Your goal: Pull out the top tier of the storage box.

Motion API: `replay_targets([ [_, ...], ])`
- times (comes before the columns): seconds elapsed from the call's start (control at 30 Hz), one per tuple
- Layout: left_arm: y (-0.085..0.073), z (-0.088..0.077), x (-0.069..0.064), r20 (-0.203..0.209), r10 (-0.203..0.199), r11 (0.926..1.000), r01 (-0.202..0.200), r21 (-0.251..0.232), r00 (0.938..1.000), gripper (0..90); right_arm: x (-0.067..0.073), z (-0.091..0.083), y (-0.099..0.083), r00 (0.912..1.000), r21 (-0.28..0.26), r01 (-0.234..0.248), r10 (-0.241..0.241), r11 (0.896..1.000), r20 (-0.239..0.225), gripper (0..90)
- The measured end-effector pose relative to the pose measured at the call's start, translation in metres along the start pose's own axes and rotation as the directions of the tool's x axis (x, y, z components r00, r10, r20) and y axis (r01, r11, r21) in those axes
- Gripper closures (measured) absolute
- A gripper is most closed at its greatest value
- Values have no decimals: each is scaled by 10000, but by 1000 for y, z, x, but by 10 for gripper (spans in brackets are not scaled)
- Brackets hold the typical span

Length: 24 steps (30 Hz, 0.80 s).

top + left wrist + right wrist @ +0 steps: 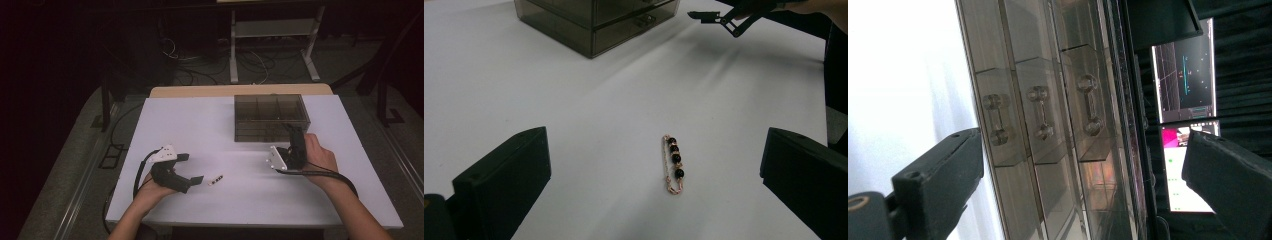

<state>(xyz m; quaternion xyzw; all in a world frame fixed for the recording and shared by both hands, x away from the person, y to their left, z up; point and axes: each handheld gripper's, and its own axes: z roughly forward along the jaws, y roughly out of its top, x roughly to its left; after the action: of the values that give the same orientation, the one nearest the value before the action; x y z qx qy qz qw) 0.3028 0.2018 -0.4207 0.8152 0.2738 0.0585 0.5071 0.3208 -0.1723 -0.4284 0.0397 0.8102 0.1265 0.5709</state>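
4 round black beads (675, 159) stud the thin coppery pin (672, 165).

Table: white top (200, 120), wooden edge (200, 91) at the far side
Floor: grey carpet (75, 150), black cables (255, 62) trailing
Furniture: white metal stand (272, 30) behind
Screens: two lit monitors (1185, 70)
Light: dim room, bright tabletop

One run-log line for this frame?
left gripper open over beaded pin | right gripper open at drawer box | drawers shut
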Motion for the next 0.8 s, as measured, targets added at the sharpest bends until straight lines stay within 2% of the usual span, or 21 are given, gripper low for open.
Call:
replay_targets([
  [0.17, 0, 0, 0, -12, -7, 10000, 7, -7, 10000, 0, 2, 1, 0, 9997, 95, 212, -213, 9997, 137, 30],
  [0.23, 0, 0, 0, -17, -6, 10000, 6, -8, 10000, 0, 2, -1, 0, 9988, 36, 448, -449, 9990, 183, 197],
  [0.27, 0, 0, 0, -25, -2, 10000, 2, -8, 10000, 0, 3, -2, 0, 9978, -36, 598, -597, 9982, 272, 198],
  [0.47, 0, 0, 0, -23, -11, 10000, 11, -10, 10000, 0, 3, -1, 2, 9971, 52, 661, -662, 9978, 382, 210],
  [0.5, 0, 0, 0, -24, -12, 10000, 12, -10, 10000, 0, 3, -1, 2, 9967, 72, 700, -702, 9975, 399, 249],
  [0.57, 0, 0, 0, -26, -6, 10000, 6, -4, 10000, 0, 3, 0, 3, 9956, 44, 797, -798, 9968, 499, 254],
  [0.8, 0, 0, 0, -32, -6, 10000, 6, 10, 10000, 0, 3, 1, 4, 9940, 95, 905, -909, 9959, 614, 358],
])
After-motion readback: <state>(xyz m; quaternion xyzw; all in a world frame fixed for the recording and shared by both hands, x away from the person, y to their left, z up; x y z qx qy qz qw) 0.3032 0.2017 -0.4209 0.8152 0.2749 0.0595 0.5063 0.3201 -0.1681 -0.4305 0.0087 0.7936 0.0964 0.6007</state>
